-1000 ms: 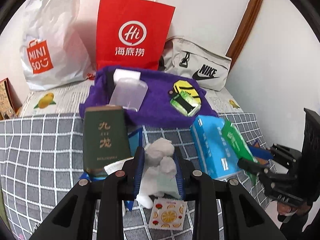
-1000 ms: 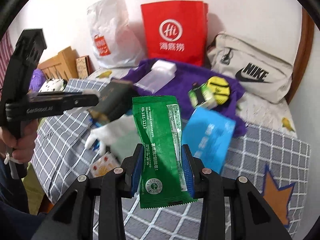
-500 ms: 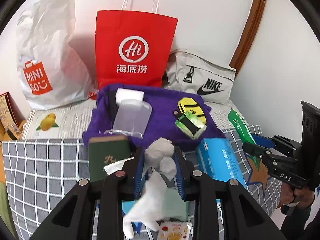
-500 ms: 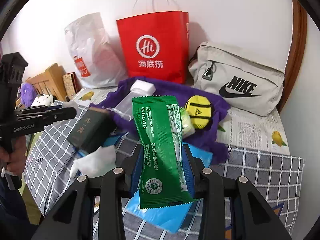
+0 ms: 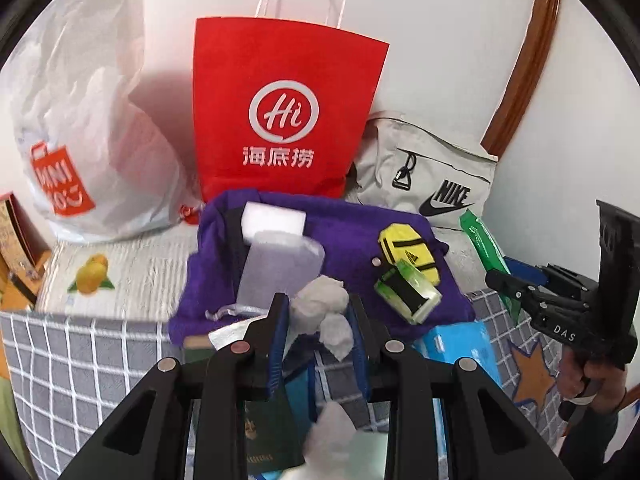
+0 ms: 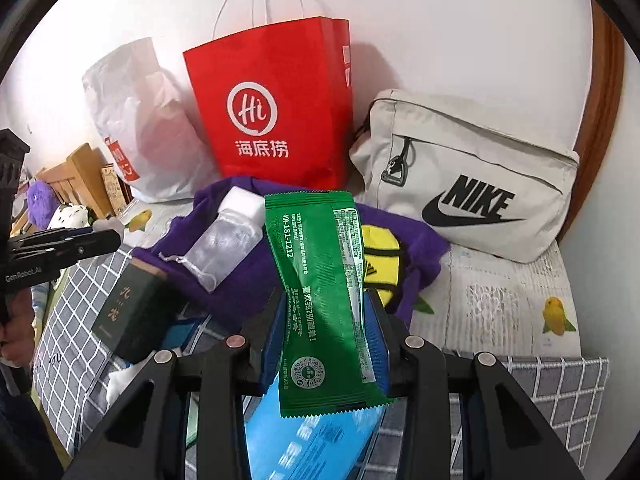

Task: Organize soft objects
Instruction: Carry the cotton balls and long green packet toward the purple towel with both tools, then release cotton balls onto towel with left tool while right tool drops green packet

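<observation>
Nearest, left view: left tongs (image 5: 320, 320) are clamped on a crumpled white tissue (image 5: 320, 304), which is pinched at its bunched upper part so that the loose tail hangs below the pads; it is held raised above the bed, evidently for carrying toward a container.

Nearest, right view: right tongs (image 6: 326, 328) are clamped on a flat green sachet (image 6: 320, 280), gripped across its narrow width with the printed face toward the camera and most of its length standing above the pads, so that it is kept from folding.

Beneath both: a grey checked cover (image 5: 80, 352) is spread on the bed. On it are recorded a blue packet (image 6: 312, 440), a dark green box (image 6: 132, 312) and a further white tissue (image 6: 120, 380).

Middle ground: a purple cloth (image 5: 340, 232) is laid as a base. On it rest a clear drawstring pouch (image 5: 280, 268), a white block (image 5: 276, 220), a yellow pouch (image 5: 408, 252) and a green-and-black item (image 5: 408, 292).

Farthest, against the wall: a white plastic bag (image 5: 88, 120), a red paper bag (image 5: 280, 112) and a grey sling bag (image 6: 472, 176) with its zip closed are stood upright. Contents of all three cannot be seen; neither held item is yet in any of them.
</observation>
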`<state>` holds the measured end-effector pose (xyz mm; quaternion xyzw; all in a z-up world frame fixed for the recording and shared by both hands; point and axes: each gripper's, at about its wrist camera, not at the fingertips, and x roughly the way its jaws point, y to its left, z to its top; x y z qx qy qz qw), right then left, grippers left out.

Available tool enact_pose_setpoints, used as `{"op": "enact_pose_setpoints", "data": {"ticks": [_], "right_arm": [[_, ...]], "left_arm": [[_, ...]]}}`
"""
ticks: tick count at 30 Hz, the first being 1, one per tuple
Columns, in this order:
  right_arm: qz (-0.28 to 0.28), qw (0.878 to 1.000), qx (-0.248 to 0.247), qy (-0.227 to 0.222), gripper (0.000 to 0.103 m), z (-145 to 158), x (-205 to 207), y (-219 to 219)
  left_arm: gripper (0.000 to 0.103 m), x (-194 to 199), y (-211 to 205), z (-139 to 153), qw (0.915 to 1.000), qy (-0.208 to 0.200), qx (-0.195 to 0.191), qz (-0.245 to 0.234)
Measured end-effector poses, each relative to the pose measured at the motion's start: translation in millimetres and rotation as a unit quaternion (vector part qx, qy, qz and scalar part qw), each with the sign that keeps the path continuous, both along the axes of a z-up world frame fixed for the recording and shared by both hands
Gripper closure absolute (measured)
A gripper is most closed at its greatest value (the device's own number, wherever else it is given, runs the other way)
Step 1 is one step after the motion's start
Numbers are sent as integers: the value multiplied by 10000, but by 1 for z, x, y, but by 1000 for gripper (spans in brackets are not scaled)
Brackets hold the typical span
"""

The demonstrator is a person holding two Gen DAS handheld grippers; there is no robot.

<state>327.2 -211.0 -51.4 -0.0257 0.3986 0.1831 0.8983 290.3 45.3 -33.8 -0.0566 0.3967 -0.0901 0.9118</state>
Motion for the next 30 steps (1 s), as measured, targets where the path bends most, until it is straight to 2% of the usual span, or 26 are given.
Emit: {"op": "enact_pose_setpoints", "data": {"ticks": [3, 10, 18, 21, 30], "right_arm": [[-7, 10000, 4, 9, 65, -2, 12, 1], [-65, 9998, -17, 211, 65, -20, 44, 2], [-114, 9993, -108, 341, 65, -40, 69, 2], [-278, 9979, -140, 574, 65, -54, 86, -3], [-94, 9972, -130, 727, 63, -75, 104, 11]], "left_arm": [[76, 13, -1, -1, 9996, -2, 275, 98], [76, 37, 0, -14, 9990, 157, 402, 155], [76, 57, -3, -33, 9987, 358, 359, 61], [76, 64, 0, -44, 9980, 496, 374, 133], [76, 78, 0, -57, 9978, 662, 9, 16]]}}
